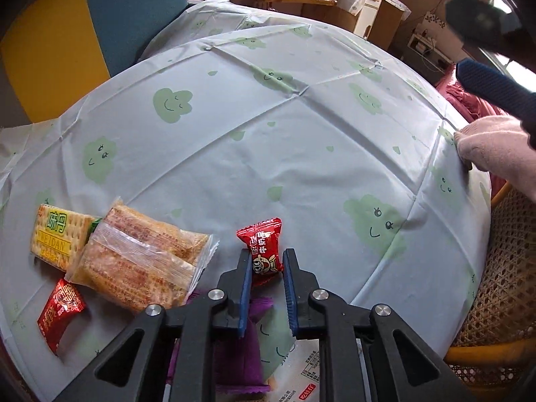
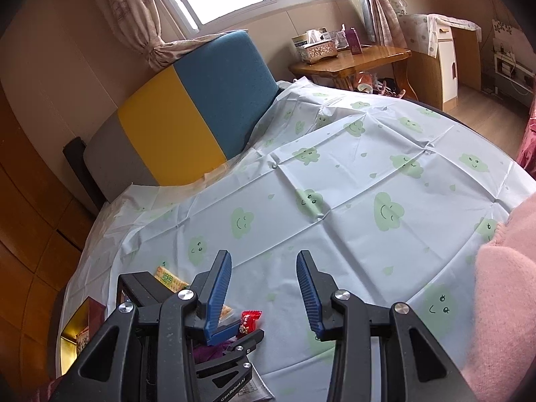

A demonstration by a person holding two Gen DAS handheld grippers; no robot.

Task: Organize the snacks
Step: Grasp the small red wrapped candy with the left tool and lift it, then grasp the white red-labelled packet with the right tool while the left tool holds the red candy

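In the left wrist view my left gripper (image 1: 267, 258) is closed on the lower end of a small red candy packet (image 1: 263, 248), just over the tablecloth. Left of it lie a clear pack of brown crackers (image 1: 140, 261), a yellow cracker packet (image 1: 57, 238) and a red-gold sachet (image 1: 60, 311). A purple packet (image 1: 241, 361) and a white packet (image 1: 301, 368) lie under the gripper. My right gripper (image 2: 264, 268) is open and empty, held above the table; it also shows at the upper right of the left wrist view (image 1: 482, 50). The right wrist view shows the left gripper (image 2: 234, 335) with the red candy (image 2: 248, 323).
The round table wears a pale cloth with green clouds (image 1: 301, 154). A wicker chair (image 1: 502, 284) stands at its right edge. A pink sleeve (image 2: 502, 301) is at the right. A gold-lined box (image 2: 77, 331) sits at the table's left. A blue and yellow seat (image 2: 201, 107) stands behind.
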